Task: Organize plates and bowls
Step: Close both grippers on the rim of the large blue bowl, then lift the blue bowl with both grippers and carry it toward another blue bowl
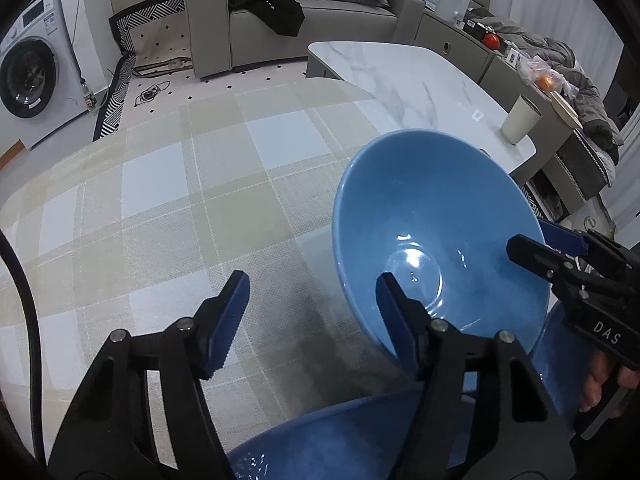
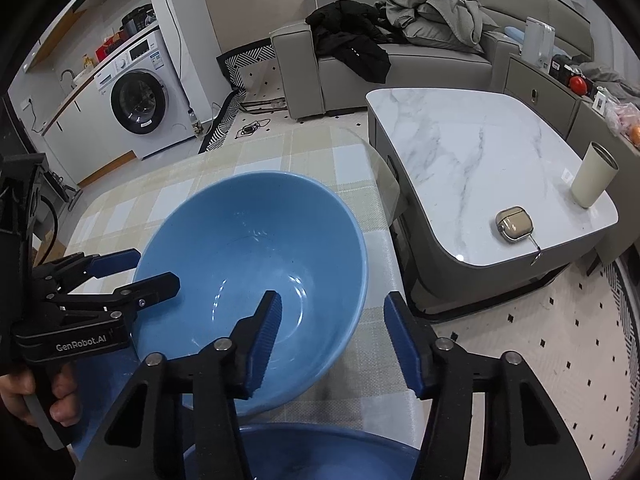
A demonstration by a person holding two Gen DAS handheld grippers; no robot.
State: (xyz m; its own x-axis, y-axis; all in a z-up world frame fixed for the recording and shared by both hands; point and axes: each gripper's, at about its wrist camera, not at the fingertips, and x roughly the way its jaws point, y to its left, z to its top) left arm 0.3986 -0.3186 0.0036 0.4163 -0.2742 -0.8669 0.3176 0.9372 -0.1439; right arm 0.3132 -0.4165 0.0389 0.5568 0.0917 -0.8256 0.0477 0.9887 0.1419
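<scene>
A light-blue bowl (image 1: 436, 216) (image 2: 256, 240) stands on the checked tablecloth (image 1: 180, 184). My left gripper (image 1: 314, 312) straddles its left rim: one finger is inside the bowl, the other outside and clear of the wall, so it is open. In the right wrist view the left gripper (image 2: 156, 270) shows the same straddle. My right gripper (image 2: 334, 336) straddles the right rim, inner finger in the bowl, outer finger apart from it, open. It appears as the right gripper (image 1: 528, 236) in the left wrist view. A darker blue dish (image 1: 340, 444) (image 2: 320, 452) lies below the grippers, at the bowl's near side.
Right of the table's edge stands a marble coffee table (image 2: 460, 152) with a cream cup (image 2: 592, 180) and an earbuds case (image 2: 514, 224). Behind are a grey sofa (image 2: 400, 68) piled with clothes and a washing machine (image 2: 140, 96). A hand (image 2: 60, 400) holds the left gripper.
</scene>
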